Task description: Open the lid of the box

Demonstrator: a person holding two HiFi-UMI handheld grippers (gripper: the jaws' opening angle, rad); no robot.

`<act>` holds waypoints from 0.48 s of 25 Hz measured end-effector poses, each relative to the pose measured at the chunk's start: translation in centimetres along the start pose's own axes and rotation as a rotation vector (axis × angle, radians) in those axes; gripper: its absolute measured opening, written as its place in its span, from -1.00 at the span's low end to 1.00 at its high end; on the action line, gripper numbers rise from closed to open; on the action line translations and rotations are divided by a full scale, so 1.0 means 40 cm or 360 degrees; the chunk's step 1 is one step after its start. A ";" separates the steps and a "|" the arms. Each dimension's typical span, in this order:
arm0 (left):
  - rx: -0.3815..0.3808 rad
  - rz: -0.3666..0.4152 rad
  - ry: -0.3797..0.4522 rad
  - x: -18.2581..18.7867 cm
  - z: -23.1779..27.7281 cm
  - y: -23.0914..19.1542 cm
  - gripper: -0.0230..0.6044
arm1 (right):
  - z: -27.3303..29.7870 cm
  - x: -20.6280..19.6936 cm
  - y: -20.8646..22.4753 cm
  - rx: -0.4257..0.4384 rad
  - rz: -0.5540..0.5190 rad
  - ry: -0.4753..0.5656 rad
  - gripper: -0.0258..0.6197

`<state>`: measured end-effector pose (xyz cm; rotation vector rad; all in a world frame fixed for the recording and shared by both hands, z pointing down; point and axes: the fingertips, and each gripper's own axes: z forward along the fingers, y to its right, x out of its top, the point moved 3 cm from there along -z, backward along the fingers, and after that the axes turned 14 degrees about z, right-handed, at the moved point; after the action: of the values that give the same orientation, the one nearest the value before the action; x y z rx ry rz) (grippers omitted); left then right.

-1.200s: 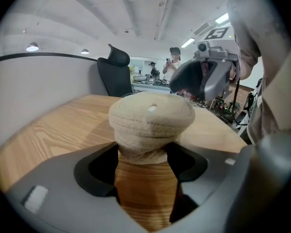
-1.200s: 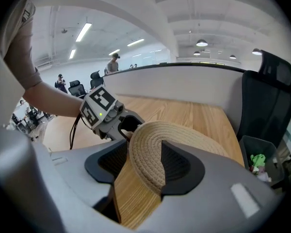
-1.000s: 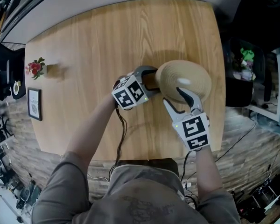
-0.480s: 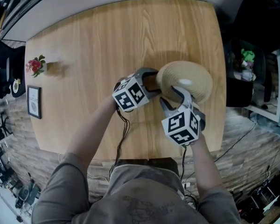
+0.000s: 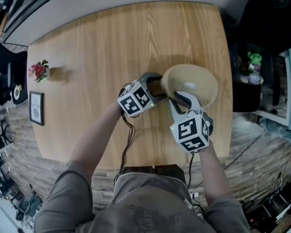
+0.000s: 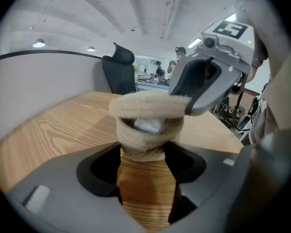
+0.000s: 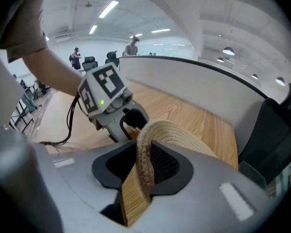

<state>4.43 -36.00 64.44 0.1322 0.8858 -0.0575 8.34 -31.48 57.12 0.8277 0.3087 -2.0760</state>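
Note:
A woven rope box stands on the wooden table point(image 5: 111, 42), its round lid point(image 5: 189, 84) on top. In the left gripper view the box body point(image 6: 143, 137) fills the gap between the jaws of my left gripper point(image 6: 143, 154), which have just closed slightly and press on its sides. Something white shows in a gap under the lid point(image 6: 148, 105). My right gripper point(image 5: 182, 100) comes in from the near side. Its jaws have just been closing and now pinch the lid's rim point(image 7: 146, 159) between the pads.
A small pot of red flowers point(image 5: 37, 70) and a framed picture point(image 5: 35, 108) sit at the table's left edge. Beyond the right edge are a dark chair point(image 5: 247, 93) and a green plant point(image 5: 253, 58). The box stands close to the right edge.
My right gripper rolled over, shifted slightly left and closed its wide-open jaws on the lid's near rim. The left gripper stayed in place on the box.

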 end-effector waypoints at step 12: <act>0.0257 -0.0155 -0.0033 0.049 -0.165 -0.028 -0.16 | -0.294 0.146 0.153 -0.0103 0.0623 0.0753 -0.70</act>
<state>0.48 -36.17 58.67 0.2385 0.8665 -0.2210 16.04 -33.09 44.96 1.2298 0.4265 -1.4873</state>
